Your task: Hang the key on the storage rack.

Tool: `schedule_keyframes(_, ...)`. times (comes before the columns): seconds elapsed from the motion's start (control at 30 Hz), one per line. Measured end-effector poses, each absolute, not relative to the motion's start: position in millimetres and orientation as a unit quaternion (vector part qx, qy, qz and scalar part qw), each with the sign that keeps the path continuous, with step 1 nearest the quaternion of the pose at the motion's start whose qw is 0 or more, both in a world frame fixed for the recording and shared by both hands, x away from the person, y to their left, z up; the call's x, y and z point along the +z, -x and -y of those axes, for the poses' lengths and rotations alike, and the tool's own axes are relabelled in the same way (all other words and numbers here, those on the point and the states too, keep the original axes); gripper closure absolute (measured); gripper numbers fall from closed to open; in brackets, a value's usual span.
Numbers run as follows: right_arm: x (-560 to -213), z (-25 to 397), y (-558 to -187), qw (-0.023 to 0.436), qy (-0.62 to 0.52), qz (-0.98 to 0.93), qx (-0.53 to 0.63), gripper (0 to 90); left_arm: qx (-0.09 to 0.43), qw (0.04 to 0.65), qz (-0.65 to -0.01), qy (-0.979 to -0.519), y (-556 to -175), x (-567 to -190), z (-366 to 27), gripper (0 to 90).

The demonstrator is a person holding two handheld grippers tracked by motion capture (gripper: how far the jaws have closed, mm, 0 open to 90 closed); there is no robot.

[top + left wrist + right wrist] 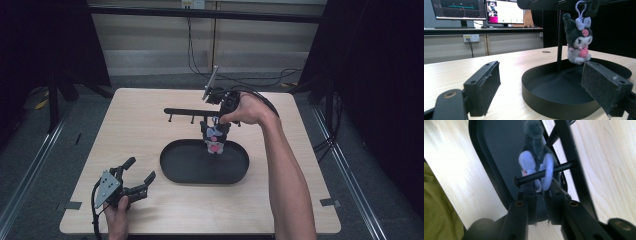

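A small plush toy (215,140), dark grey and white with a pink patch, hangs by a pale lavender ring (548,170) from a peg (534,177) of a black rack (187,111). It dangles over the far part of a black oval tray (167,155). My right gripper (220,122) reaches down at the peg, jaws nearly together, shut on the toy's ring end (541,207). My left gripper (141,168) rests at the table's front left, open and holding nothing. Its view shows the toy (577,42) hanging above the tray (536,100) between its pads (544,87).
The rack's upright post (559,42) stands in the tray behind the toy. Other short pegs (171,118) hang from the bar to the left. Bare wooden table (135,130) lies left of the tray. Monitors (459,10) and cables sit beyond the far edge.
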State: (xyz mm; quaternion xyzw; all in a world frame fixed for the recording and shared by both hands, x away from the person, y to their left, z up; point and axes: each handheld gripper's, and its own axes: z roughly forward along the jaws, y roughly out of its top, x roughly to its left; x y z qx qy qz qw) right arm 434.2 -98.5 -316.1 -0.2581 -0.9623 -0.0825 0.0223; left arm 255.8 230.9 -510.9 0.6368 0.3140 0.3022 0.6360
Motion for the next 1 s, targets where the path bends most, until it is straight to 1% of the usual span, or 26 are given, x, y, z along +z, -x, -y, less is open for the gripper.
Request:
schedule_keyframes(0.07, -316.7, 99.8, -432.6, 0.025, 0.259, 0.961, -0.090, 69.3, 0.303, 0.634, -0.312, -0.639, -255.8, -510.8, -231.3, 15.3)
schedule_keyframes(0.1, -316.7, 99.8, -432.6, 0.025, 0.259, 0.961, -0.090, 69.3, 0.303, 0.634, -0.312, -0.639, -255.8, -510.8, -231.3, 15.3)
schedule_keyframes(0.13, -316.6, 100.2, -431.5, 0.025, 0.260, 0.961, -0.087, 66.4, 0.303, 0.634, -0.313, -0.639, -255.8, -510.8, -231.3, 15.3)
schedule_keyframes(0.17, -317.6, 102.8, -429.9, 0.021, 0.268, 0.959, -0.093, 60.6, 0.304, 0.632, -0.311, -0.641, -255.8, -510.8, -231.7, 15.3)
schedule_keyframes(0.3, -316.8, 106.0, -426.0, 0.015, 0.276, 0.956, -0.101, 56.0, 0.304, 0.632, -0.311, -0.641, -255.9, -510.8, -231.7, 15.3)
schedule_keyframes(0.33, -315.8, 107.9, -423.3, 0.015, 0.279, 0.954, -0.110, 52.0, 0.304, 0.633, -0.311, -0.641, -255.9, -510.9, -231.6, 15.3)
schedule_keyframes(0.37, -315.8, 107.9, -423.3, 0.015, 0.279, 0.954, -0.110, 52.0, 0.304, 0.633, -0.311, -0.641, -255.9, -510.9, -231.6, 15.3)
schedule_keyframes(0.4, -313.8, 110.3, -421.9, 0.013, 0.286, 0.951, -0.112, 47.8, 0.304, 0.632, -0.311, -0.642, -255.8, -510.7, -231.9, 15.3)
schedule_keyframes(0.43, -313.6, 111.0, -421.2, 0.011, 0.288, 0.951, -0.116, 45.7, 0.304, 0.632, -0.311, -0.642, -255.8, -510.7, -231.8, 15.3)
schedule_keyframes(0.5, -313.3, 111.6, -420.0, 0.012, 0.291, 0.949, -0.119, 44.1, 0.304, 0.632, -0.311, -0.642, -255.8, -510.7, -231.8, 15.3)
schedule_keyframes(0.57, -316.1, 113.6, -417.6, 0.013, 0.297, 0.947, -0.125, 37.7, 0.304, 0.632, -0.311, -0.642, -255.8, -510.7, -231.9, 15.3)
schedule_keyframes(0.63, -317.4, 113.8, -416.6, 0.016, 0.298, 0.946, -0.125, 37.3, 0.304, 0.632, -0.311, -0.642, -255.8, -510.7, -231.9, 15.3)
schedule_keyframes(0.67, -319.3, 113.5, -413.6, 0.024, 0.296, 0.946, -0.126, 34.3, 0.304, 0.632, -0.311, -0.642, -255.9, -510.8, -231.8, 15.3)
schedule_keyframes(0.7, -319.3, 113.5, -413.6, 0.024, 0.296, 0.946, -0.126, 34.3, 0.304, 0.632, -0.311, -0.642, -255.9, -510.8, -231.8, 15.3)
schedule_keyframes(0.73, -320.2, 113.2, -409.4, 0.024, 0.294, 0.947, -0.129, 31.0, 0.304, 0.632, -0.311, -0.642, -255.8, -510.7, -231.8, 15.3)
schedule_keyframes(0.83, -319.7, 113.6, -405.5, 0.021, 0.296, 0.945, -0.135, 29.5, 0.304, 0.632, -0.311, -0.642, -255.7, -510.7, -231.8, 15.3)
schedule_keyframes(1.0, -319.7, 113.9, -394.4, 0.020, 0.301, 0.941, -0.151, 29.5, 0.303, 0.634, -0.312, -0.640, -255.7, -510.8, -231.3, 15.3)
